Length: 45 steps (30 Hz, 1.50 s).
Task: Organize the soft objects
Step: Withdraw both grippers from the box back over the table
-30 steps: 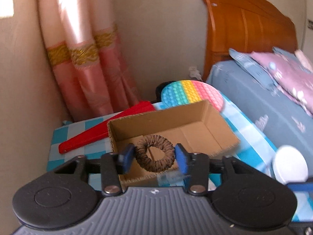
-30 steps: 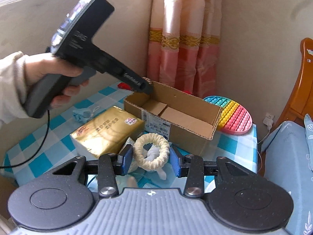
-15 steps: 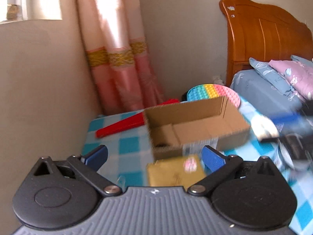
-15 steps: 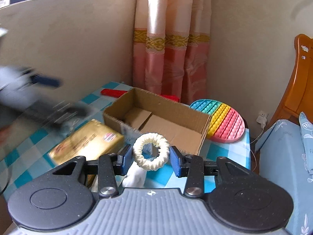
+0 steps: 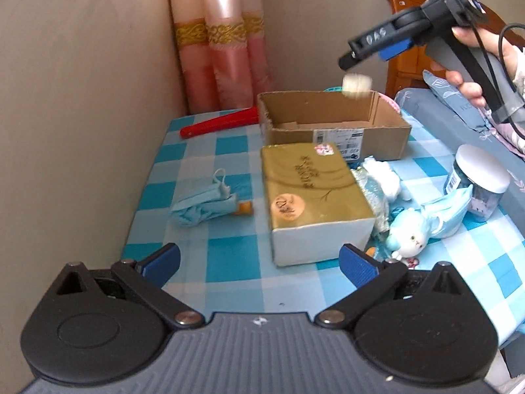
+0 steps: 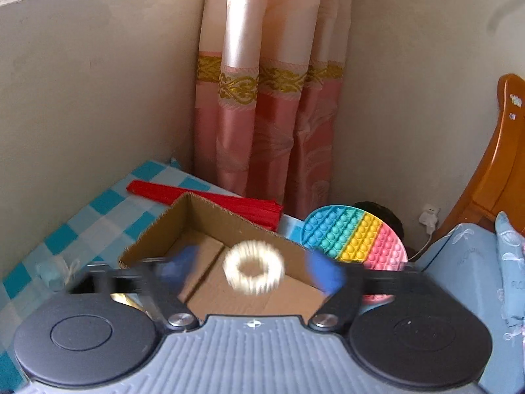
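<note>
Cream-coloured and blurred, the ring-shaped hair tie (image 6: 253, 268) hangs in mid-air between the spread blue pads of the right gripper (image 6: 254, 271), touching neither one, directly above the open cardboard box (image 6: 210, 220). From the left wrist view the same hair tie (image 5: 357, 84) shows just over the box's (image 5: 334, 138) far rim, below the tip of the right gripper (image 5: 352, 60) held in a hand (image 5: 475, 62). The left gripper (image 5: 259, 262) is low over the blue checked tablecloth (image 5: 229, 262), its jaws wide apart and holding nothing. Ahead of it sits a gold tissue box (image 5: 311, 193), with a crumpled blue face mask (image 5: 205, 205) well to its left and a pale blue plush toy (image 5: 423, 226) just beside its right edge. A white-lidded jar (image 5: 475, 184) is near the plush. A folded red fan (image 5: 220, 121) touches the cardboard box's left corner. A rainbow pop-it pad (image 6: 354, 239) leans behind the box.
</note>
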Tool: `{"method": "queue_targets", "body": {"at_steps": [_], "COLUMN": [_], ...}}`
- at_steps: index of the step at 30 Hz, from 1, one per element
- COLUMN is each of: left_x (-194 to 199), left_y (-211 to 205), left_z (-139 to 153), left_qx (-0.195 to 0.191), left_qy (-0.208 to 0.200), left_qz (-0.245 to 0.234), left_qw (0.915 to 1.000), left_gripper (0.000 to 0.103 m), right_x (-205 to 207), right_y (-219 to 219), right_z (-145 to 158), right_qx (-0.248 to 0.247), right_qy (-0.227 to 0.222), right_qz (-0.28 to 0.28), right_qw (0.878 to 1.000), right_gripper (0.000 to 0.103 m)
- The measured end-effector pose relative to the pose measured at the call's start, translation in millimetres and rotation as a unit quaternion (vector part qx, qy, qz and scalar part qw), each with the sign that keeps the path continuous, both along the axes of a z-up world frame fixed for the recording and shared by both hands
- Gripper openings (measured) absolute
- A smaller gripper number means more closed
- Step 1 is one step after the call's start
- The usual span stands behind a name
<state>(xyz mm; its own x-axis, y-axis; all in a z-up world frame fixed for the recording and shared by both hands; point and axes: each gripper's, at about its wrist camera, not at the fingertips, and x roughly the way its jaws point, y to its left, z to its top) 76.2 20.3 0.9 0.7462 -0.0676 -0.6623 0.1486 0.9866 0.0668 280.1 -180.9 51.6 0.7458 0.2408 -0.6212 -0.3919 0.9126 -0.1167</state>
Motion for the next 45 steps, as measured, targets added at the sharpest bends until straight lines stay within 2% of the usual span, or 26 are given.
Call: {"method": "queue_targets", "body": {"at_steps": [1,2,10,17,21,27,36,45], "left_x": [-1,-1,-3,-8,-10,-15,-21,-26], "left_y": [2,4,12,13,13,11,11,10], "left_z": [-1,-2,-4,-4,-4,-9,-11,-13], "left_qx": [-0.001,-0.004,-0.014,-0.021,-0.024,-0.018,-0.013,-0.009], "left_qy": [0.001,0.002,-0.003,-0.007,-0.007,0.0,0.006,0.01], "left_qz": [0.002,0.004,0.002,-0.004,-0.006,-0.008,-0.002,-0.002], "left_qw": [1.0,1.0,0.9999,0.9998,0.9997,0.9998,0.9999,0.9999], "left_gripper": [0.102,0.102,0.102,0.102,0.102,0.102,0.102,0.102], "right_x": [-1,-2,-30,-72,-101,-136,-150,-181], "right_y": [0,0,0,0,5,9,21,9], "right_z": [1,1,-5,-16,-34,-65,-96,-101], "right_qx": [0.008,0.013,0.013,0.034,0.028,0.035,0.023,0.034], "right_qy": [-0.004,-0.004,0.022,0.047,0.056,0.092,0.118,0.142], "right_qz": [0.003,0.005,0.008,0.038,0.07,0.097,0.108,0.11], "right_qw": [1.0,1.0,1.0,0.998,0.996,0.99,0.987,0.983], "right_gripper": [0.102,0.103,0.103,0.103,0.103,0.103,0.103,0.103]}}
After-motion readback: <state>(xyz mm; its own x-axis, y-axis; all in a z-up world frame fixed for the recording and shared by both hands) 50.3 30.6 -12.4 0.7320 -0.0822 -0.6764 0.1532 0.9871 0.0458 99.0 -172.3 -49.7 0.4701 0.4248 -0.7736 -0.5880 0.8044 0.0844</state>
